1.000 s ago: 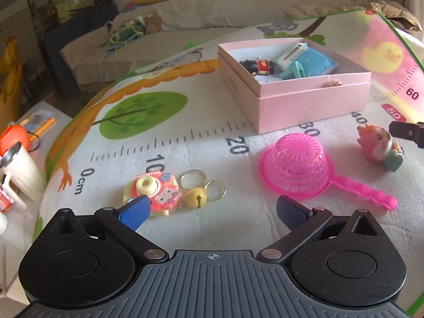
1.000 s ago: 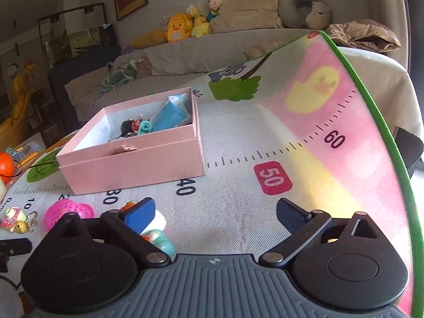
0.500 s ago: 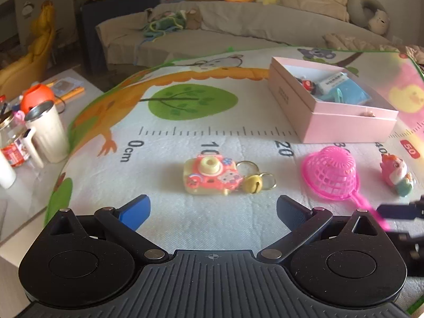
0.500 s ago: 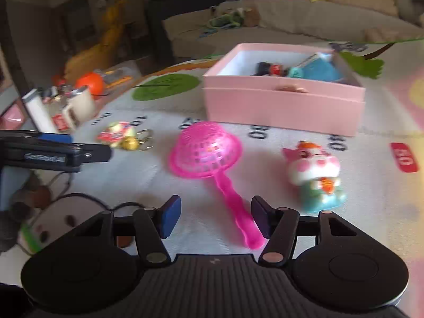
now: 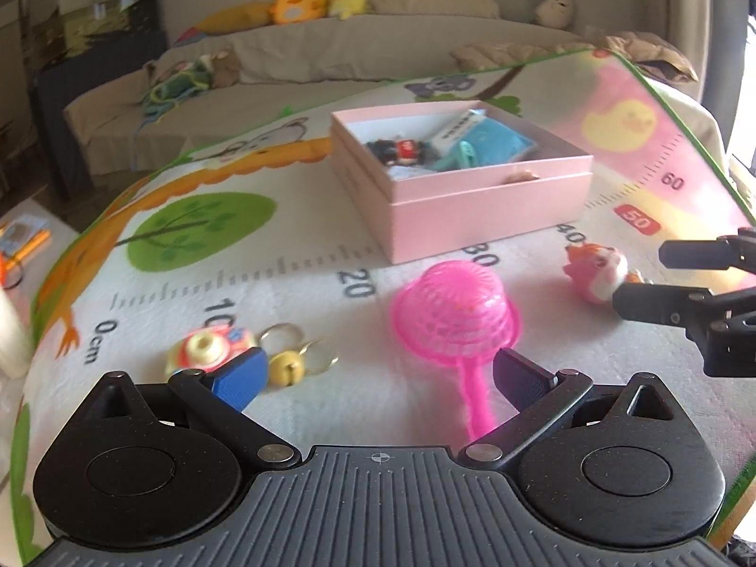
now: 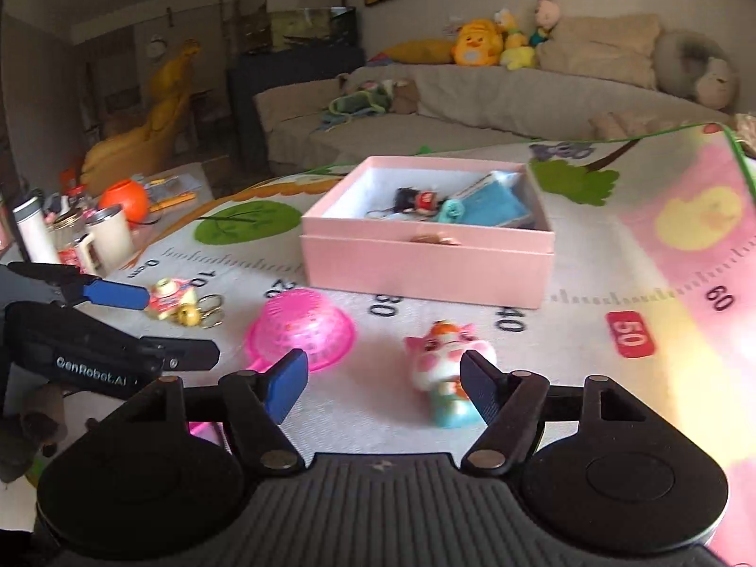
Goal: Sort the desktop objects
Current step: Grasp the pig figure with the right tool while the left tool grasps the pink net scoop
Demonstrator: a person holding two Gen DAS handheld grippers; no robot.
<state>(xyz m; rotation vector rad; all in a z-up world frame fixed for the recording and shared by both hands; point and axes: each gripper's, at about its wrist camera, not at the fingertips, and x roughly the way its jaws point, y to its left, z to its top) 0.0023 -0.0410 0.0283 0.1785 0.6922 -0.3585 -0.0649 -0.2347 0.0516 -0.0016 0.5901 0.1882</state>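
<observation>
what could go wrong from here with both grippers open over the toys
1. The right gripper frames the pig figure, lying tipped on the mat; closing on its rounded body may squirt it out.
2. The pink strainer handle lies just inside the left gripper's right finger, so a descent could pin or flick it.
3. The two grippers sit close together; reaching for neighbouring toys at once risks a collision.

An open pink box point(image 6: 427, 267) sits on the desk, already holding a blue pouch point(image 6: 491, 203) and a small dark figure point(image 6: 411, 198). In front of it lie a pink mesh scoop point(image 5: 456, 314) dome-up, a pink animal figurine point(image 6: 446, 359) on its side, and a camera toy point(image 5: 208, 347) touching a yellow bell keyring point(image 5: 286, 371).
</observation>
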